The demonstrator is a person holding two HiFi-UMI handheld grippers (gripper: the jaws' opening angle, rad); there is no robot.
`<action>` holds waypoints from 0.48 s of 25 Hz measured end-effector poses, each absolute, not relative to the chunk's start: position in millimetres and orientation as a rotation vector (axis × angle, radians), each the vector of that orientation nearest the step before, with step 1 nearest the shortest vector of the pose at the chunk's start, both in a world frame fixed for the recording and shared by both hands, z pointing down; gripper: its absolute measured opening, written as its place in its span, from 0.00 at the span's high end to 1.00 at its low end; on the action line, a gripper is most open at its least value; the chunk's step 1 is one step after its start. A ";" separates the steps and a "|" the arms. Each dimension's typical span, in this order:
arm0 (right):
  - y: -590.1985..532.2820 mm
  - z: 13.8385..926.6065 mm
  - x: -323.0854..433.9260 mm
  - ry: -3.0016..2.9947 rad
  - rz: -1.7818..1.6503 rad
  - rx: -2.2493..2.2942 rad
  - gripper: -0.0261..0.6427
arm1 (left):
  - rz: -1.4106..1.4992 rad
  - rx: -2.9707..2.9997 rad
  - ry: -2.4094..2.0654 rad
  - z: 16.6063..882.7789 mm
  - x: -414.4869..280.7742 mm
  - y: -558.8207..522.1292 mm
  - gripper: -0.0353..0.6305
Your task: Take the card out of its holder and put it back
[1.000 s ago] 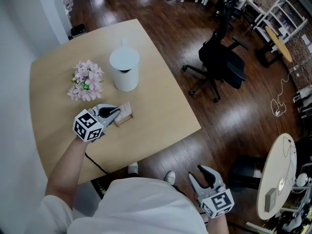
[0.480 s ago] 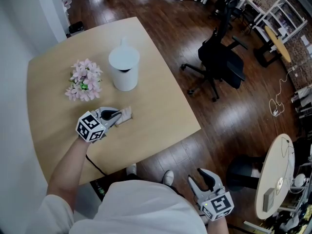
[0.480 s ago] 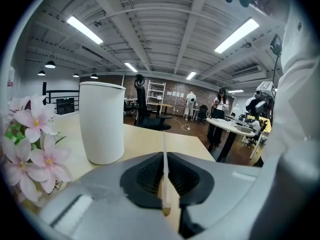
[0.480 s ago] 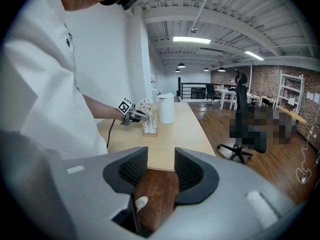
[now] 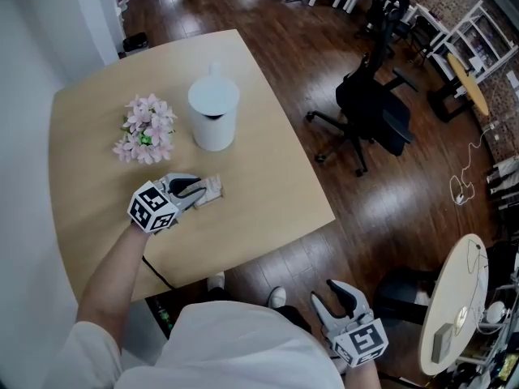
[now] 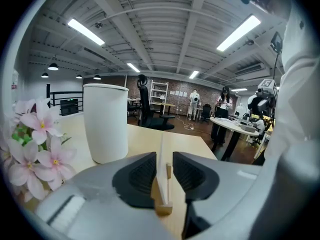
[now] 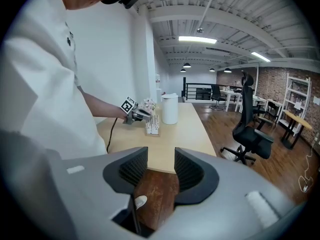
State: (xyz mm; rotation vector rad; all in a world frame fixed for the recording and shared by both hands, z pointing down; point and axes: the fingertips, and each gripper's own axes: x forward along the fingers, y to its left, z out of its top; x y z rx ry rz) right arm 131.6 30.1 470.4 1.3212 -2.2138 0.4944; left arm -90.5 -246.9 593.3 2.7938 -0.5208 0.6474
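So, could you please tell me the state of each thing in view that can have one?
Card, upright, seated in its holder.
Holder, standing on the table, card in its slot.
Left claw, opening, card between its jaws but not pressed.
Right claw, open and empty, off the table.
White container, upright on the table.

Readable text: none in any view.
Left marker cube point(image 5: 152, 207): black-and-white square patterns only, no letters or digits.
Right marker cube point(image 5: 362, 343): the same kind of square pattern, no letters or digits.
Card point(image 7: 151, 124): its face shows only small and far off in the right gripper view, too small to tell any print.
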 end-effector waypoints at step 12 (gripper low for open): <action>1.0 463.3 151.6 -2.442 0.268 0.980 0.71 | 0.483 2.705 -1.128 505.4 -144.1 -171.8 0.73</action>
